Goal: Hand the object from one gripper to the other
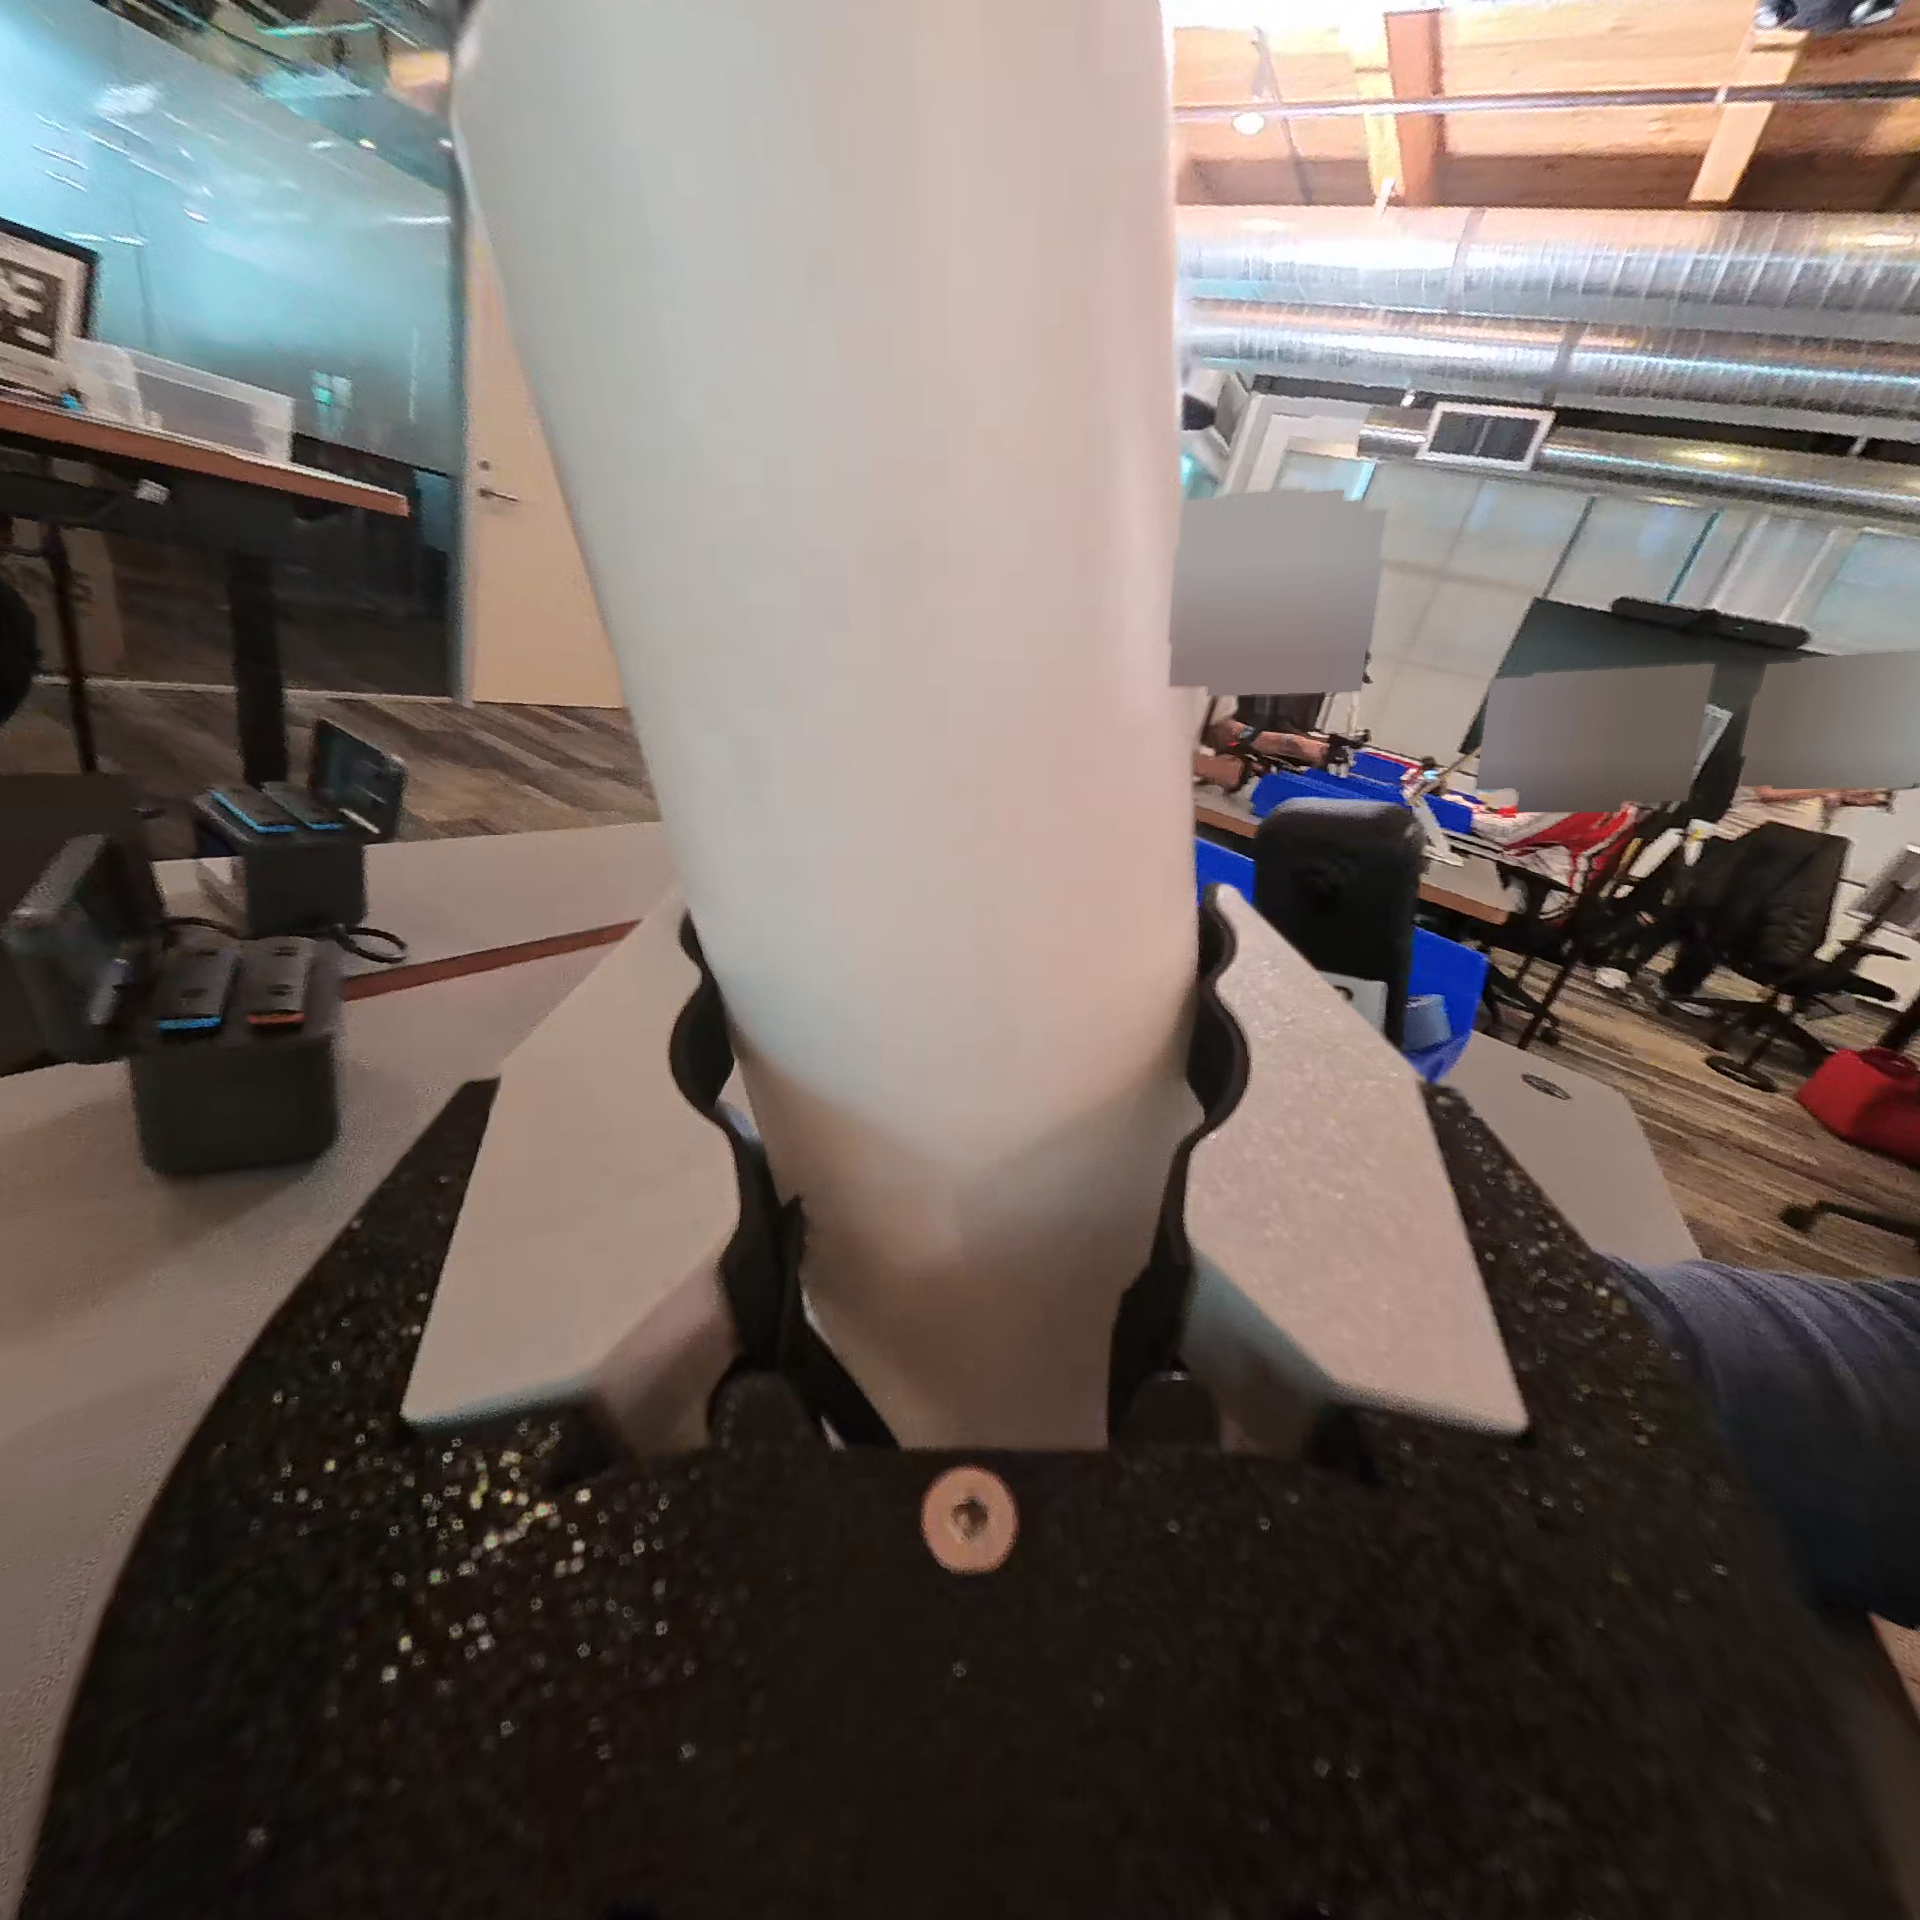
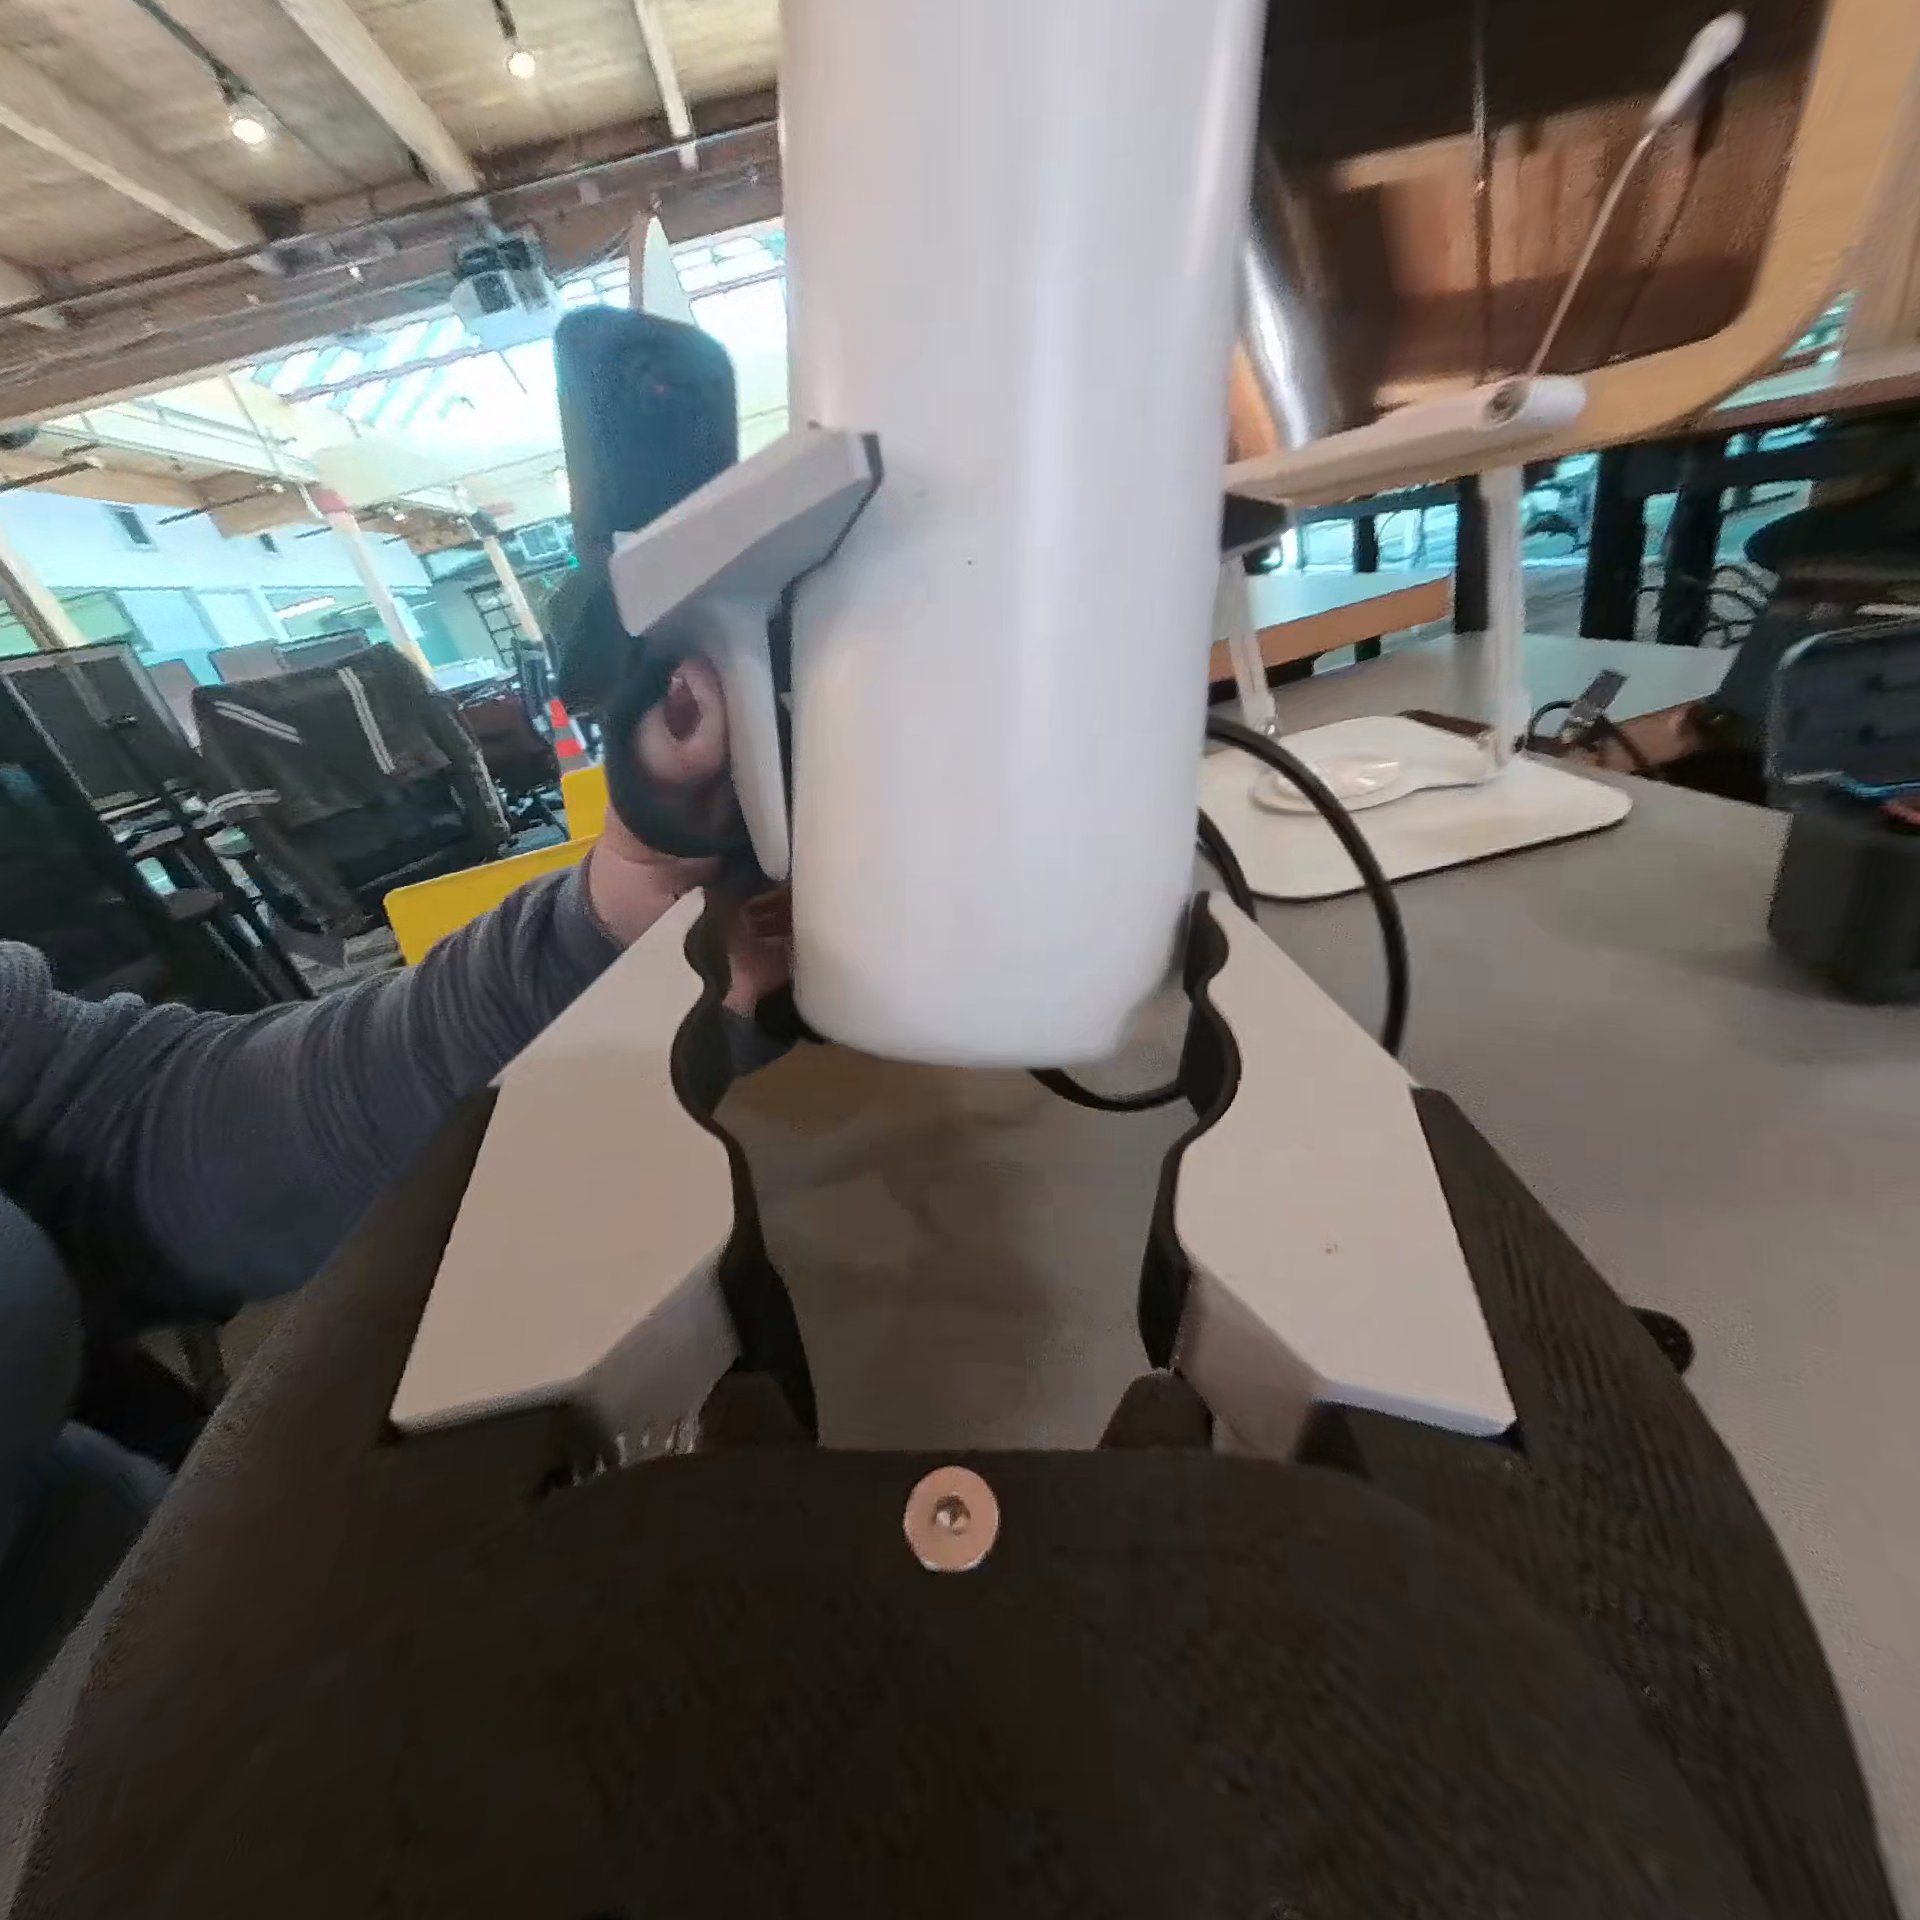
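A tall white cylinder (image 1: 883,623) fills the middle of the left wrist view. My left gripper (image 1: 951,925) is shut on it, with both wavy black pads pressed on its sides. In the right wrist view the same cylinder (image 2: 997,623) stands upright above the grey table (image 2: 1558,1091). One white finger of the left gripper (image 2: 743,540) presses on its left side. My right gripper (image 2: 948,914) is open, its fingertips on either side of the cylinder's bottom end, with a gap at the left pad. The black body of the right gripper (image 1: 1340,904) shows behind the cylinder.
Two dark charger boxes (image 1: 234,1049) (image 1: 286,852) stand on the grey table (image 1: 104,1351) to the left. A white lamp base (image 2: 1455,810), a black cable (image 2: 1387,935) and a dark box (image 2: 1849,831) lie to the right. A person's grey sleeve (image 2: 260,1091) reaches in from the left. One gripper's finger ends stand about 7 cm off the other's.
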A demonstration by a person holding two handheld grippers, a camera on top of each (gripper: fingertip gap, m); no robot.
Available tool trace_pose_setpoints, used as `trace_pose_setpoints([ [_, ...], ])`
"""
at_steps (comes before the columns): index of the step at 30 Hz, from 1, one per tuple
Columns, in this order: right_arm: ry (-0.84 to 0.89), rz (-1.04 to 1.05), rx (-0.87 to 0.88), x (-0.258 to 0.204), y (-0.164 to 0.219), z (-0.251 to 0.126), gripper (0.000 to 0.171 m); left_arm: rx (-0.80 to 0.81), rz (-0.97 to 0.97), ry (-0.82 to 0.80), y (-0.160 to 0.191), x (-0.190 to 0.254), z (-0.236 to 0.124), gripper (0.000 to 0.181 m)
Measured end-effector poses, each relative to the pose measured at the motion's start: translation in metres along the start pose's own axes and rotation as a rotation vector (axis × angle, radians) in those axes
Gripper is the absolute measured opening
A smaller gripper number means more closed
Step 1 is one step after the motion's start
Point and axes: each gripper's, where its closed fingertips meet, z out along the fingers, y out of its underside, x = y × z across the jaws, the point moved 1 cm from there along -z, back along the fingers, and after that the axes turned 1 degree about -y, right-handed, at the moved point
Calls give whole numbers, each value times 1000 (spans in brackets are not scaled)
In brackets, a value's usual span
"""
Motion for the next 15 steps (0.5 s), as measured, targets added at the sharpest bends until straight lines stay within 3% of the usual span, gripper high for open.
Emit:
trace_pose_setpoints([
  [4,-31,35,-32,-2,5,-1,78,-17,-8,61,5,12,2,88],
  [8,-83,61,-44,-13,8,5,90,-35,-33,153,10,30,7,88],
  [12,-96,6,-59,-16,7,3,89,-25,23,161,7,36,6,89],
  [15,-107,-43,-84,-21,7,2,89,-51,105,80,6,33,4,112],
])
